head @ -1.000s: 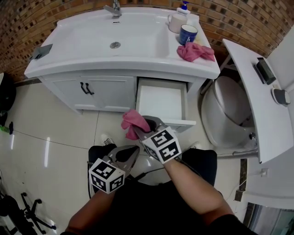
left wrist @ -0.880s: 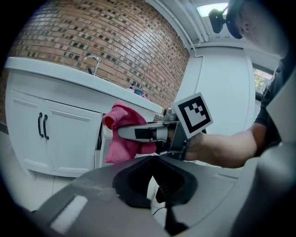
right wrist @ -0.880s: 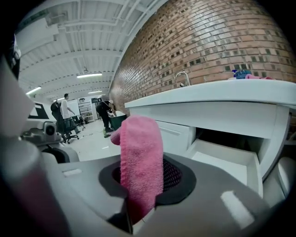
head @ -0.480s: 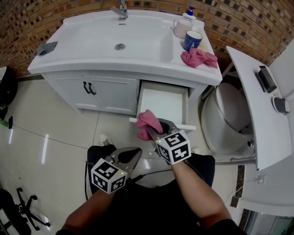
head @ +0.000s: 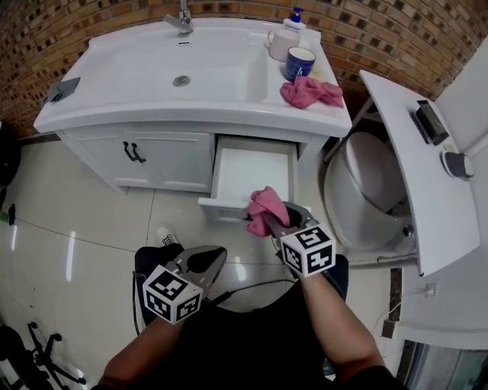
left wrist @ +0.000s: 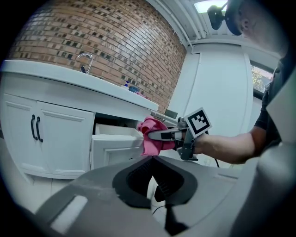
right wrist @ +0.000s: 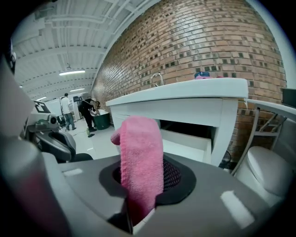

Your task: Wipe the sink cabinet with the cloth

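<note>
The white sink cabinet stands against the brick wall with its right drawer pulled open. My right gripper is shut on a pink cloth, held just in front of the drawer's right front corner. In the right gripper view the cloth stands up from between the jaws, with the drawer beyond it. My left gripper hangs lower and to the left, shut and empty. The left gripper view shows the cloth beside the drawer front.
A second pink cloth, a blue mug, a white cup and a soap bottle sit on the counter's right end. A toilet stands right of the cabinet. The tap is at the back.
My right gripper has carried the pink cloth rightward along the drawer front, from its left end to its right end. The left gripper has stayed low and shut.
</note>
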A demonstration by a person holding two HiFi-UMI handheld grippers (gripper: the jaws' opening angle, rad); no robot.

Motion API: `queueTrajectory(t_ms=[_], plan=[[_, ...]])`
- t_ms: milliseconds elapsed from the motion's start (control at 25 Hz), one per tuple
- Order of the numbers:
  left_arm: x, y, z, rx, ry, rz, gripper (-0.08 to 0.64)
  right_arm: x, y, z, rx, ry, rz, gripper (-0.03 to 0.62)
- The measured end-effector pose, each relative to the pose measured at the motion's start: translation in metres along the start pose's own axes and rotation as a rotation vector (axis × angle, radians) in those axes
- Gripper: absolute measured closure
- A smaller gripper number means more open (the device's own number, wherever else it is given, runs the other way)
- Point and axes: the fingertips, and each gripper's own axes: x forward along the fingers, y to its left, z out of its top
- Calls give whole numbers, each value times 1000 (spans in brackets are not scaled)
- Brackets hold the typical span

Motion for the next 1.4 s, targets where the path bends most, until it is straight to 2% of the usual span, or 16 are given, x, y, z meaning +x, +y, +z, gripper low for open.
queueTrajectory(t_ms=[320, 1120, 1240, 1400], plan=[[3, -1, 2, 5, 5, -4, 555, -32, -46, -10, 74, -18, -91, 498], [10, -5, 3, 10, 2, -9, 555, -75, -106, -35, 110, 10, -224, 499], [9, -1, 4, 5, -5, -5, 555, -78, -104, -25, 93, 0, -220, 497], [8, 9, 5, -4, -7, 2, 555, -86, -99, 21, 56, -97, -182, 499]])
